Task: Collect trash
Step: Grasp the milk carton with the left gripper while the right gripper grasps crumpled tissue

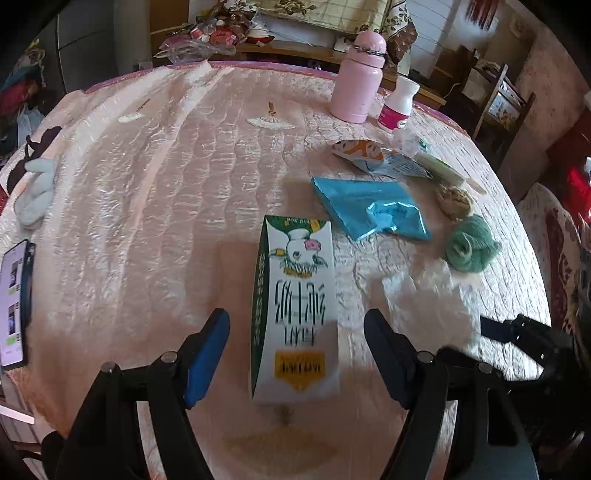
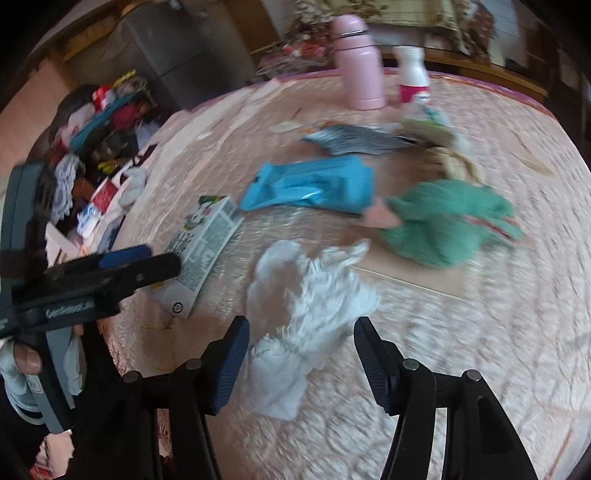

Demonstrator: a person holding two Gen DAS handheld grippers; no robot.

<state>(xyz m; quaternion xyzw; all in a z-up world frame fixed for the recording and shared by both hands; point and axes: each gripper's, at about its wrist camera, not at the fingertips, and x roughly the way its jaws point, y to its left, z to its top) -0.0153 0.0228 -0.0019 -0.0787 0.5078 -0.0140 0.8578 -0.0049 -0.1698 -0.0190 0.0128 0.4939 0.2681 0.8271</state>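
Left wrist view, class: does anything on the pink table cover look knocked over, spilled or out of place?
Yes. The milk carton lies flat on its side rather than upright, and a yellowish stain marks the table cover just below it. The pink bottle stands upright.

Table cover: a pink quilted cloth (image 1: 166, 177) with a purple edge fills most of the left wrist view.
Light: daylight glares off the cloth, upper centre.
Upper left: a grey cabinet (image 1: 88, 40) stands behind the table.
Upper centre: a wooden shelf (image 1: 288, 48) holds a floral fabric (image 1: 325, 14).
Upper right: a wooden chair (image 1: 506, 99) stands against a pale patterned wall (image 1: 546, 74).
Left in the right wrist view: a blurred heap of clothes (image 2: 99, 140).
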